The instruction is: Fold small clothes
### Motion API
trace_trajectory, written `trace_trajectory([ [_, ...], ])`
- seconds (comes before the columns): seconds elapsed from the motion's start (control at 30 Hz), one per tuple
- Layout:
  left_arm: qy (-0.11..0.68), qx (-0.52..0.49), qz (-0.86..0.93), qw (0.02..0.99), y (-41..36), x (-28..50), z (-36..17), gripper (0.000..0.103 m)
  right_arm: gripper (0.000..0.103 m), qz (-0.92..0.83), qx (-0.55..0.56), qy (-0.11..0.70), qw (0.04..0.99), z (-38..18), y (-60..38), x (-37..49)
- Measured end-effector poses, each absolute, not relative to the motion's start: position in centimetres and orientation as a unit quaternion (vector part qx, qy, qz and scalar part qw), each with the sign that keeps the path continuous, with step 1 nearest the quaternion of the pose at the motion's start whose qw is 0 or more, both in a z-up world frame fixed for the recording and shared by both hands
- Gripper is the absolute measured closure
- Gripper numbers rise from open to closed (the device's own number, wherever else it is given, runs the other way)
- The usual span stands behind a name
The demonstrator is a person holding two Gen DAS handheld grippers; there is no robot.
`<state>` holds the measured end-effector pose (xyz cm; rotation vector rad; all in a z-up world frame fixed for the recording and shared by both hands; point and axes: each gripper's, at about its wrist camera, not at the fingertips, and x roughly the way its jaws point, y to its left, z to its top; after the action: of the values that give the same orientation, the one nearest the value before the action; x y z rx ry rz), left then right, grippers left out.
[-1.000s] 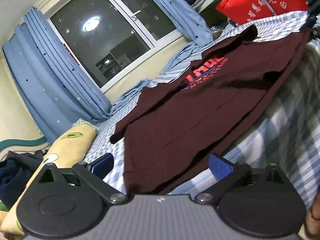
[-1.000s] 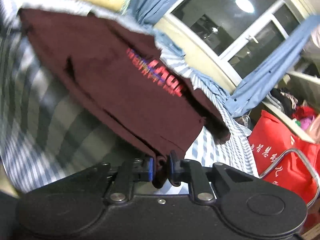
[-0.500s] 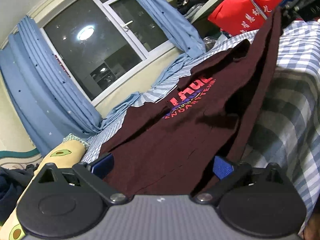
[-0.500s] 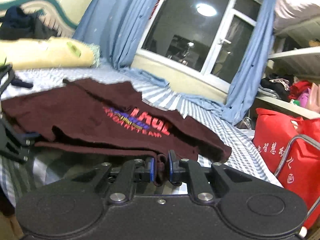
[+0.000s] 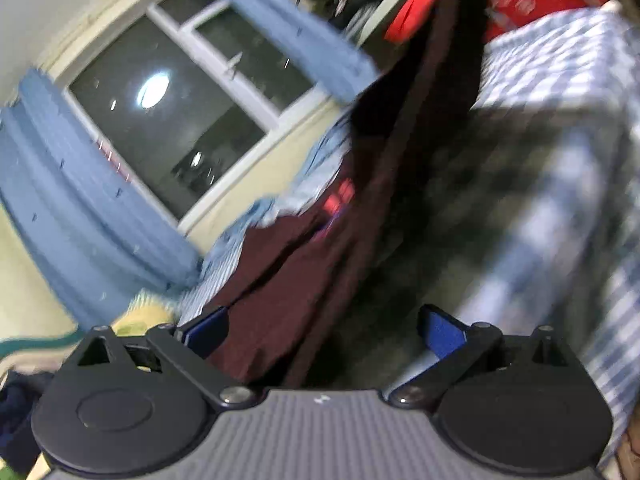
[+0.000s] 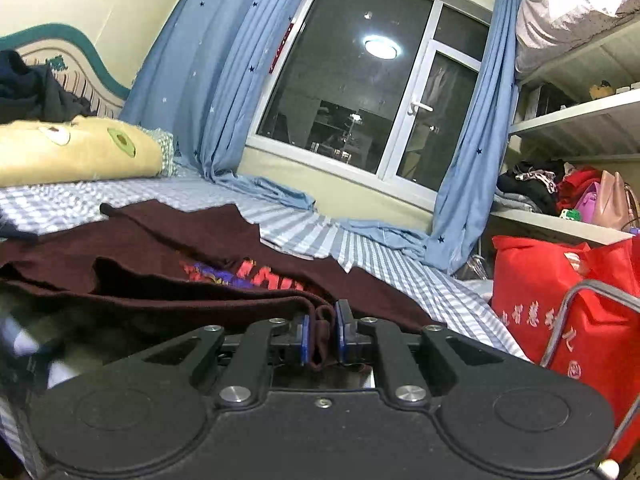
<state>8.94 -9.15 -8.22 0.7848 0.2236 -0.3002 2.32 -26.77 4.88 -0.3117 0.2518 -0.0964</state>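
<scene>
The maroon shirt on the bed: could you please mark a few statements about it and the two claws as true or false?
1. The right claw is shut on the maroon shirt. True.
2. The left claw is clamped tight on the shirt. False: its jaws stand wide apart, with cloth between them.
3. The shirt lies on a plain white sheet. False: the bed sheet is blue and white checked.
4. A red bag stands to the right of the bed. True.
5. The curtains are blue. True.
</scene>
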Motion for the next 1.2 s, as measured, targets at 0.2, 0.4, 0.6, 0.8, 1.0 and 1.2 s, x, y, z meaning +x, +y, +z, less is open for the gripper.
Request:
trace_trajectory([
  [0.2, 0.159, 0.387, -0.087, 0.904, -3.5, 13.4, -7.7, 0.022, 0.090, -0.051, -0.181, 0.182, 0.965, 0.0, -26.6, 0.5],
  [0.4, 0.163, 0.413, -0.102, 0.890, -1.0, 13.9, -7.8, 0.052, 0.061, -0.056, -0.229, 0.228, 0.945, -5.1, -25.4, 0.5],
  [0.6, 0.146, 0.429, -0.117, 0.884, -1.8, 12.8, -9.0, 0.082, 0.061, -0.065, -0.247, 0.223, 0.941, -6.2, -25.7, 0.9],
  [0.8, 0.097, 0.462, -0.105, 0.875, -1.5, 11.0, -8.9, 0.098, 0.089, -0.060, -0.338, 0.201, 0.918, -6.4, -24.8, 0.0],
  [1.0, 0.052, 0.422, -0.085, 0.901, -0.5, 9.8, -6.0, 0.098, 0.091, -0.075, -0.374, 0.150, 0.912, -4.8, -24.2, -1.9],
  [1.2, 0.014, 0.393, -0.083, 0.916, 0.4, 5.4, -2.9, 0.098, 0.092, -0.120, -0.360, 0.089, 0.921, -1.5, -24.5, -5.3],
])
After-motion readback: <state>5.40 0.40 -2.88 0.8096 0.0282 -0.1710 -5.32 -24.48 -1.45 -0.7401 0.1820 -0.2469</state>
